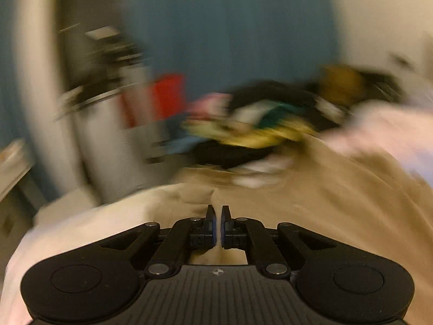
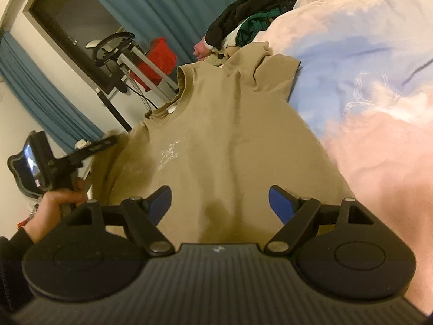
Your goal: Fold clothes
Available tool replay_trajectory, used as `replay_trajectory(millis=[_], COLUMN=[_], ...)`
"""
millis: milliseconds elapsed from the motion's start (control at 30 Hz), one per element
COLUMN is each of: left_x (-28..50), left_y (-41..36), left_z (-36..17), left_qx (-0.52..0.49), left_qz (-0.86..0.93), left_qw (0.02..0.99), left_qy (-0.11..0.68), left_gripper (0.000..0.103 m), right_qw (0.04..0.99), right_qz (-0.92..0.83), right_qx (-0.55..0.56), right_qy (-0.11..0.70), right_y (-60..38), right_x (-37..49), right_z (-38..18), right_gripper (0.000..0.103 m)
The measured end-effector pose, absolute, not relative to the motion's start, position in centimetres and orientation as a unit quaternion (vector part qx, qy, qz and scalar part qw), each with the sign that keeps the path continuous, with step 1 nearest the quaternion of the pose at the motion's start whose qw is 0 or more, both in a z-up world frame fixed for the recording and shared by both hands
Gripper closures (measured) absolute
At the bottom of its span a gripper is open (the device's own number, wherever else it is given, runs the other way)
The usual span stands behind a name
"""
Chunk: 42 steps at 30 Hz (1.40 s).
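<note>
A tan T-shirt [image 2: 216, 135] lies spread face up on the bed, its collar toward the far left and a pale print on the chest. My right gripper [image 2: 219, 192] hovers open over its lower part, blue pads wide apart with nothing between them. A hand [image 2: 56, 203] holds my left gripper [image 2: 112, 138] at the shirt's left sleeve edge. In the blurred left wrist view, that left gripper [image 1: 218, 211] is shut just above the tan T-shirt [image 1: 324, 203]. I cannot tell whether any cloth is caught between the fingers.
A pink and blue duvet [image 2: 351, 67] covers the bed to the right of the shirt. A pile of mixed clothes [image 2: 243, 21] lies beyond the collar. Left of the bed stand a metal frame [image 2: 140, 62], a red item [image 2: 159, 54] and teal curtains [image 2: 162, 0].
</note>
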State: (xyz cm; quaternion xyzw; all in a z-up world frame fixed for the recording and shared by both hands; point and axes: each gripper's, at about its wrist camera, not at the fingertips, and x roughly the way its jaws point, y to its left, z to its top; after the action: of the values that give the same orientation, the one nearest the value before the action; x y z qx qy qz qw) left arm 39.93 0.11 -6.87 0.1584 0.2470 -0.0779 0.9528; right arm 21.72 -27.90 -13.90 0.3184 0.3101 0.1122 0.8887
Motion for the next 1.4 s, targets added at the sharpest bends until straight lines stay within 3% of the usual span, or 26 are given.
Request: replay_trajectory(millis=[100,167,367,500,700,733,767,800,867,1200,1300,1400], left_x=[38.6,37.3,33.8,35.5,40.0,40.7,41.5,42.1,43.2,44.1,44.9,44.0], left_y=[-2.6,-2.8,2.4,6.4,7.3,7.3,7.3,7.3,7.5,21.5,25.8,30.4], left_z=[-7.4,-7.0,-5.1,-5.2,-6.1,-6.4,-6.6,-6.8,-7.1,-1.7,-2.0,-4.6], left_qx=[0.140,0.115,0.048,0.026,-0.032,-0.044,-0.050,-0.044,-0.021,-0.101,-0.105,-0.199], left_qz=[-0.121,-0.133,-0.108,-0.049,-0.041,-0.040,-0.030,-0.018,0.001,0.120,0.212,0.244], left_qw=[0.943,0.946,0.963,0.971,0.963,0.961,0.959,0.957,0.953,0.955,0.938,0.905], left_qy=[0.275,0.272,0.240,0.235,0.265,0.269,0.276,0.287,0.302,0.253,0.254,0.285], left_gripper=[0.079,0.048,0.044,0.041,0.044,0.058,0.082,0.091,0.096,0.098,0.097,0.094], right_qw=[0.888,0.889,0.887,0.887,0.887,0.887,0.888,0.889,0.889,0.904,0.906,0.908], right_qz=[0.115,0.117,0.124,0.123,0.123,0.124,0.126,0.127,0.129,0.137,0.139,0.140], right_qx=[0.316,0.313,0.315,0.313,0.308,0.306,0.303,0.301,0.293,0.250,0.245,0.241], right_qy=[0.312,0.312,0.315,0.316,0.322,0.322,0.322,0.322,0.326,0.319,0.316,0.314], right_y=[-27.9,-27.7,-27.5,-27.3,-26.9,-26.9,-26.8,-26.7,-26.5,-24.9,-24.6,-24.4], right_x=[21.8,21.7,21.6,21.6,21.9,21.9,22.0,22.1,22.3,22.2,22.2,22.4], right_z=[-14.1,-14.1,-14.0,-14.0,-14.5,-14.6,-14.7,-14.8,-15.1,-15.0,-14.9,-14.9], right_gripper=[0.022,0.022,0.022,0.022,0.022,0.022,0.022,0.022,0.021,0.021,0.021,0.021])
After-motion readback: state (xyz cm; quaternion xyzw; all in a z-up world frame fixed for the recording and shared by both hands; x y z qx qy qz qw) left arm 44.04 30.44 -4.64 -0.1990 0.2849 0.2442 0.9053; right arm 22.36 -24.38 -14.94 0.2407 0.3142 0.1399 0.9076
